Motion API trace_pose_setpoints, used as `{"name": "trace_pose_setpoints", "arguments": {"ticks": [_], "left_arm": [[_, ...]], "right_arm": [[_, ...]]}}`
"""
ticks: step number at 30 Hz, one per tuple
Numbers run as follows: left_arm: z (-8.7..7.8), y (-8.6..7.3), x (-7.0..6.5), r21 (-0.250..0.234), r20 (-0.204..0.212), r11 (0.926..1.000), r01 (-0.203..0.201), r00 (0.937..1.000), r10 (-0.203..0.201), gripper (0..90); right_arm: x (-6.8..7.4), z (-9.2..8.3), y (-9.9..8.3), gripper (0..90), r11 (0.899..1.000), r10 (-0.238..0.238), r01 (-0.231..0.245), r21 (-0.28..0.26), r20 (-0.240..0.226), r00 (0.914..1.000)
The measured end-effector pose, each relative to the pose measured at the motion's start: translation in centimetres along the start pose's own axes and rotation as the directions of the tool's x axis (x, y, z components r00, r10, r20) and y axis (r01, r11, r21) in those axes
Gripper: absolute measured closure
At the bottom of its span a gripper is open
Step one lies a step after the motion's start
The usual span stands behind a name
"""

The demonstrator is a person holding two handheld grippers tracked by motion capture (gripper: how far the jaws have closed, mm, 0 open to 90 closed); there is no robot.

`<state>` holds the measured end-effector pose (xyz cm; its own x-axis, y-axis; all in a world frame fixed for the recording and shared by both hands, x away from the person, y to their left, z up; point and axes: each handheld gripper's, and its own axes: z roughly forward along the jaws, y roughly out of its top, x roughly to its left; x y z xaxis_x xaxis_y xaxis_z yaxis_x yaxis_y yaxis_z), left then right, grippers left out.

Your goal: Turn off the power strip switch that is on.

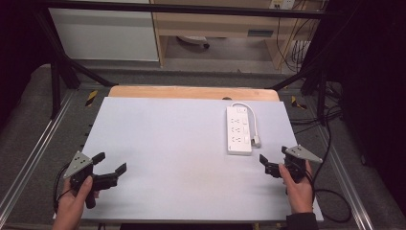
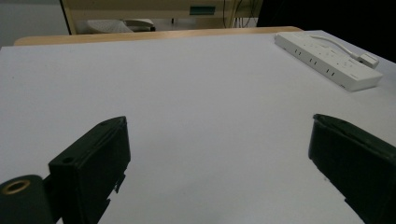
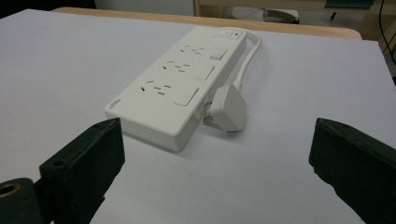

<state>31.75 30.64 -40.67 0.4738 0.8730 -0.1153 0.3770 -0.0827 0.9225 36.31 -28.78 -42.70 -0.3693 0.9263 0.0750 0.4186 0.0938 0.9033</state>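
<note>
Plug [image 3: 229, 112] at twelve o'clock of my right tool [image 3: 215, 163]; both tools' jaws apart, so I'd pinch its sides squarely.

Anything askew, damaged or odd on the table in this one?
Nothing stands out. The white power strip lies flat on the table, its cable looped alongside and plug resting beside it. Left tongs and right tongs are open, holding nothing.

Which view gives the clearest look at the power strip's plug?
The right gripper view: the plug lies close and large beside the power strip, its cord curving back. In the high view it is a small white shape at the strip's right edge; in the left gripper view it sits far off, tiny, at the frame's right.
</note>
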Motion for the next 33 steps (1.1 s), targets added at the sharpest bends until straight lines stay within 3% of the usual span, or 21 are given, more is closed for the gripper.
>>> {"name": "trace_pose_setpoints", "arguments": {"ticks": [9, 17, 33], "left_arm": [[0.0, 0.0, 0.1, -0.001, -0.002, 1.0000, 0.006, 1.0000, -0.006, 5.4], [0.0, 0.0, 0.1, 0.002, -0.008, 1.0000, 0.006, 0.9999, -0.006, 5.5], [0.1, -0.2, 0.3, 0.013, -0.013, 0.9999, 0.008, 0.9999, -0.008, 5.5]], "right_arm": [[0.5, -0.3, 0.7, 4.3, 0.999, -0.024, 0.023, -0.026, -0.013, 0.9996], [0.8, 0.0, 1.4, 3.9, 0.999, -0.037, 0.038, -0.018, 0.033, 0.9988], [1.6, 0.9, 3.9, 5.0, 0.999, -0.053, 0.053, -0.011, 0.018, 0.9984]]}}
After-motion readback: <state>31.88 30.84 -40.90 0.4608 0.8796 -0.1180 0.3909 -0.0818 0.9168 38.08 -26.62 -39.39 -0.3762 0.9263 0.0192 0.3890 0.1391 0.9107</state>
